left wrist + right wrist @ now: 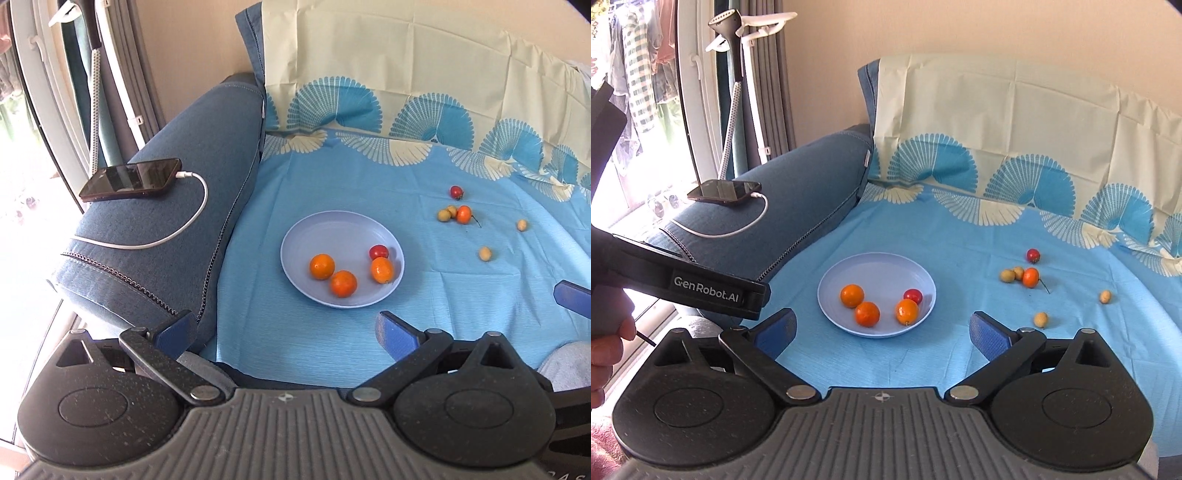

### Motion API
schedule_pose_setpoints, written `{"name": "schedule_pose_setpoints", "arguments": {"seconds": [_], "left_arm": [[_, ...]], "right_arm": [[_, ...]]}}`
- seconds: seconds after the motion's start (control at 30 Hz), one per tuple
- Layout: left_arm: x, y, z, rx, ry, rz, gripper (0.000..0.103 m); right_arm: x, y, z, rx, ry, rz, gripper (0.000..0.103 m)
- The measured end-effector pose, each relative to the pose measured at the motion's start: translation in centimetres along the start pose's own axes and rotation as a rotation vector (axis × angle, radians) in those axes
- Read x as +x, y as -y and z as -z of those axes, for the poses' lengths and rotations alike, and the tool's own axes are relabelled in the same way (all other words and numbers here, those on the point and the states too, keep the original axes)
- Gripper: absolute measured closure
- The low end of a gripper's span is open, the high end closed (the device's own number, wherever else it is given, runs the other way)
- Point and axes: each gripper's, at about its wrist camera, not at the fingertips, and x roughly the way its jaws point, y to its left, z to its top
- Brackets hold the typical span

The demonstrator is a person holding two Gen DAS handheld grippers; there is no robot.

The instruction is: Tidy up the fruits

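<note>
Fruit lies in two lots on the blue sheet (332, 350) over the sofa seat. A pale blue plate (842, 273) at the middle of the cloth holds three oranges, one at its nine o'clock (852, 295), one at six (867, 314) and one at four (907, 311), with a red cherry tomato (912, 295) touching that last orange from behind.

Out past the plate toward two o'clock sits a loose cluster: a second red tomato (1032, 254) farthest back, then a small orange (1030, 277) pressed against two tan little fruits (1007, 275) (longans, perhaps). Two more tan ones lie apart, one at three o'clock of the plate (1041, 319) and one farther right (1104, 296).

Both tools hover short of the plate, touching nothing. The left gripper (284, 328) has its blue pads spread wide with only cloth between them; the right gripper (884, 328) is likewise spread and carries nothing.

On the sofa arm (192, 155) at ten o'clock rests a dark phone (129, 179) with a white cable (177, 232) plugged in.
</note>
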Motion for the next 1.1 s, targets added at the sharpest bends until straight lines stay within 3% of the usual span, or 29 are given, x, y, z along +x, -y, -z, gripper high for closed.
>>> {"name": "schedule_pose_setpoints", "arguments": {"seconds": [0.43,0.77,1.1], "left_arm": [[-1.6,0.3,0.5,0.016,0.027,-0.001,0.000],[-2.9,-0.3,0.8,-0.011,0.053,-0.054,0.000],[-2.8,-0.1,0.5,-0.006,0.047,-0.046,0.000]], "right_arm": [[-1.8,0.3,0.5,0.024,0.043,0.007,0.003],[-2.1,0.4,0.5,0.035,0.088,0.010,0.003],[-1.6,0.5,0.4,0.026,0.078,-0.013,0.003]]}}
